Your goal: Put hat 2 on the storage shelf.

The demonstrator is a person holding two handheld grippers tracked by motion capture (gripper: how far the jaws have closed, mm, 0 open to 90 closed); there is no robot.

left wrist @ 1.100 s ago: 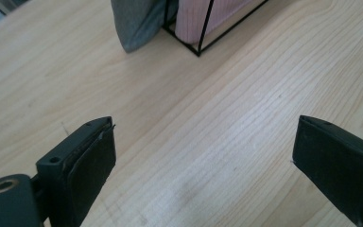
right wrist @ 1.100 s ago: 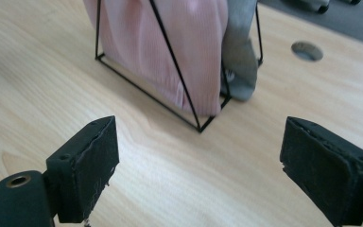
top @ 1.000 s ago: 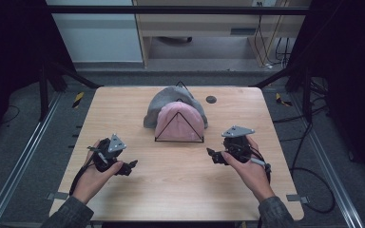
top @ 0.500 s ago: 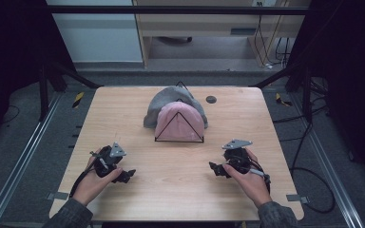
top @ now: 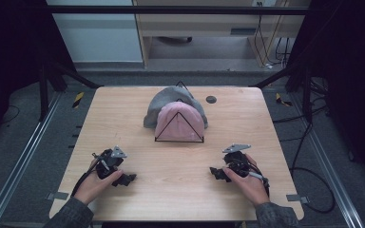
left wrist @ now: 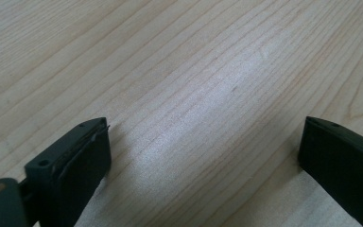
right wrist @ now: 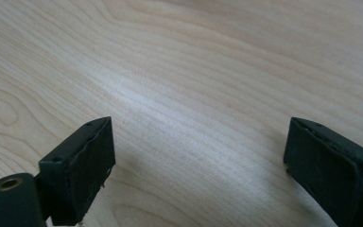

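At the near edge of the pale wooden worktop [top: 180, 190], the person's two hands rest with a gripper in each, forearms in grey sleeves entering from below. The left gripper [top: 126, 179] lies at the near left, held by the left hand [top: 95, 183], with its grey three-cornered plate [top: 119, 152] on top and its jaws pointing toward the worktop's middle. The right gripper [top: 216, 172] lies at the near right, held by the right hand [top: 247, 183], carrying its own grey plate [top: 236, 148], and its jaws also point inward. The two grippers are well apart from each other.

In the left gripper view, the left gripper [left wrist: 203, 156] has its two black jaws spread wide, with bare wood grain between them and nothing pinched. In the right gripper view, the right gripper [right wrist: 198, 158] likewise has its jaws spread wide over bare wood, with nothing between them.

Toward the far middle of the worktop lies a grey cloth [top: 164, 102], and a pink cloth [top: 190, 116] lies partly over its near side, touching it. A black wire triangle frame [top: 179, 140] stands in front of the pink cloth. A small dark round spot [top: 211, 99] sits just to the right of the grey cloth, near the far edge. Both cloths are well apart from either gripper.
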